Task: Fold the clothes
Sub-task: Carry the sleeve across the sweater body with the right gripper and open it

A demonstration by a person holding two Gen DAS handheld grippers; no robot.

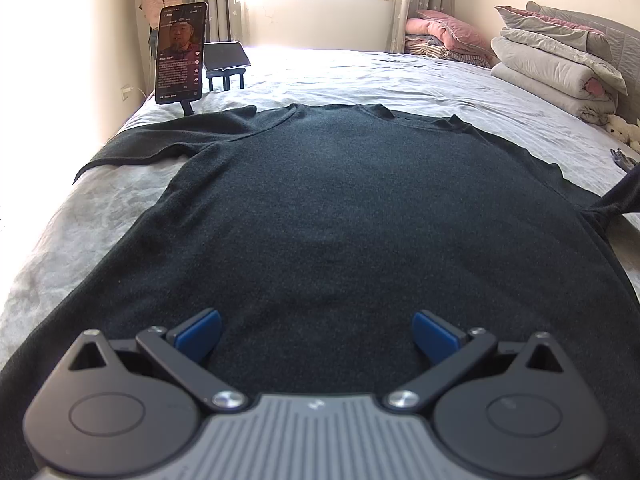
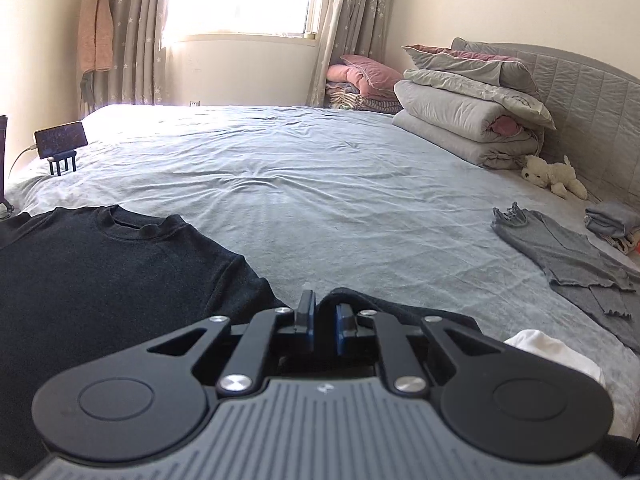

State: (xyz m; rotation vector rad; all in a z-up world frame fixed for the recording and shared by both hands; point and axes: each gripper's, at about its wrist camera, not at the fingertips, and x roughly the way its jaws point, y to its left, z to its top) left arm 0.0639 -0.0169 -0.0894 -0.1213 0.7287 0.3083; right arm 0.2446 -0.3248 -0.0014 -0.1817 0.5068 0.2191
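A dark knit shirt (image 1: 340,208) lay spread flat on the grey sheet of the bed (image 1: 360,76), its neckline toward twelve o'clock and its hem running under the left claw (image 1: 316,338) at six o'clock. That left claw stood wide, its blue pads (image 1: 198,334) apart over the lower body of the shirt and pressing on nothing. One sleeve lay out flat toward ten o'clock; the other sleeve (image 1: 616,196), at three o'clock, rose off the sheet toward the frame's edge. In the right wrist view the same shirt (image 2: 100,280) filled the area from eight to nine o'clock, and a fold of its dark cloth (image 2: 352,296) sat pinched in the right claw (image 2: 322,320), whose jaws were drawn narrow on it, the fabric humped over the far pad. A grey garment (image 2: 568,264) lay flat on the sheet at three o'clock, well apart from the shirt, with something white (image 2: 556,352) just beside the claw's housing at four o'clock. A phone on a stand (image 1: 180,52) stood near the shirt's collar at eleven o'clock in the left view. Folded quilts and pillows (image 2: 468,120) were stacked against the headboard at two o'clock, a white plush toy (image 2: 552,176) below them.
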